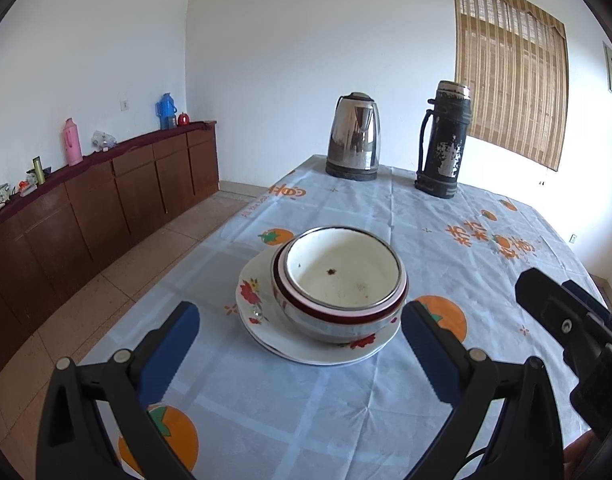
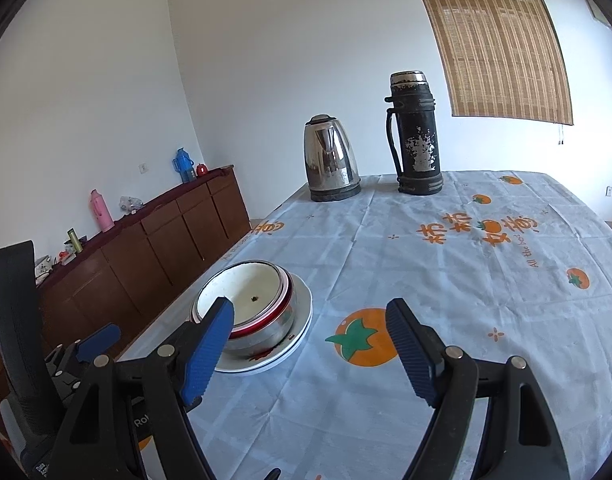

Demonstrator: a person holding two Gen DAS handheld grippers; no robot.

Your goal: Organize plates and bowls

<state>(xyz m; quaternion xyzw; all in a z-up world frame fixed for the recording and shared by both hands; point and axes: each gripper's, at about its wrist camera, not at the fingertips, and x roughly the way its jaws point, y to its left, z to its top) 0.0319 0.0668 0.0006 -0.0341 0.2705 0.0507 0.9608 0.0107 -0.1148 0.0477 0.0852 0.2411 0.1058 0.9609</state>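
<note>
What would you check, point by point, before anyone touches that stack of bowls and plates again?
1. Left tool open and empty: ok, its blue pads stand apart on either side of the stack, touching nothing.
2. Right tool open and empty: ok, only tablecloth lies between its pads.
3. Bowls nested: ok, one sits inside the red-banded one.
4. Bowls sitting on the flowered plates: ok, though off-centre toward one rim.
5. Number of plates underneath: cannot tell, the edges suggest two.
6. Kettle and flask out of the way: ok, both stand at the table's far end.
</note>
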